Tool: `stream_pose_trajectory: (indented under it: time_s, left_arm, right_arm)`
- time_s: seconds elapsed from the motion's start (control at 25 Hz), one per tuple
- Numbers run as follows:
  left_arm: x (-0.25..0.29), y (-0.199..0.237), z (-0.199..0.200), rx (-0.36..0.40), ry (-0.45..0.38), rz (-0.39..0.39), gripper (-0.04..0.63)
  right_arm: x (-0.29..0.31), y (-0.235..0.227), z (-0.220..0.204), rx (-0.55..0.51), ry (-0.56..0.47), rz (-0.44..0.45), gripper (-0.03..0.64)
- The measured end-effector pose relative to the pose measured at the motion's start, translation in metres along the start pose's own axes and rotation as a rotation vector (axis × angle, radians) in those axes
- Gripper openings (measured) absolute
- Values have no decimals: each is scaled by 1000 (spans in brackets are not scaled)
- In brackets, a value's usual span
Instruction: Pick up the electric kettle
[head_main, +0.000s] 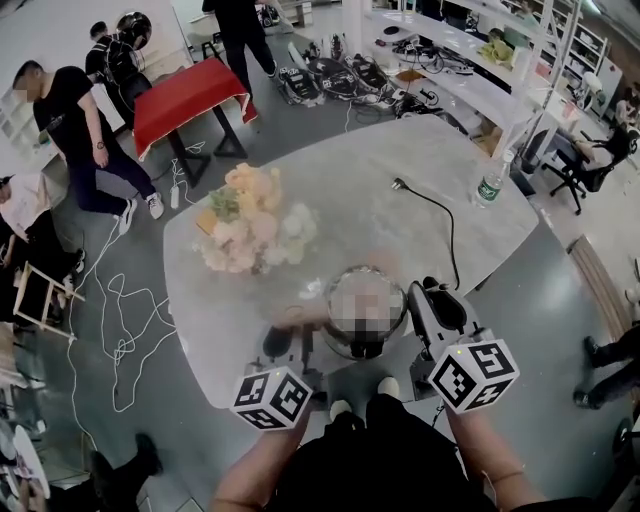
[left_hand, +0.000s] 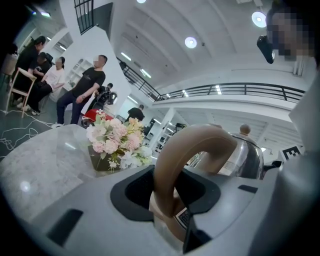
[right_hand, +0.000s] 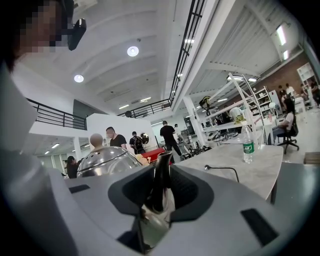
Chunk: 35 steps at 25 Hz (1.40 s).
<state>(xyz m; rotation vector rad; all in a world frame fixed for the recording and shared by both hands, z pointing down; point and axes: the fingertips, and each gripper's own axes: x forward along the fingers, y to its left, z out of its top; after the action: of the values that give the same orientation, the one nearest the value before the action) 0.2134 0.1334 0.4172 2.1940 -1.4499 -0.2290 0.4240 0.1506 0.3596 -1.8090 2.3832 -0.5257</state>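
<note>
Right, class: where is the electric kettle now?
In the head view, the electric kettle is at the table's near edge, gripped between the left claw and right claw, flowers beyond it.

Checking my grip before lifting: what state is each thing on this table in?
Kettle: lid on, held at handle and spout.
Left gripper: shut on the handle.
Right gripper: shut on the spout.
Bottle: upright.
Cable: lying loose, plug end free.
</note>
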Motion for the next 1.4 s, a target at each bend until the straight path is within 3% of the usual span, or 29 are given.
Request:
stream_pose_trajectory:
  time_s: [1.4]
  left_arm:
    - [-8, 0, -14, -37, 15, 16, 112]
  right_arm:
    - [-6, -3, -10, -22, 18, 1, 86]
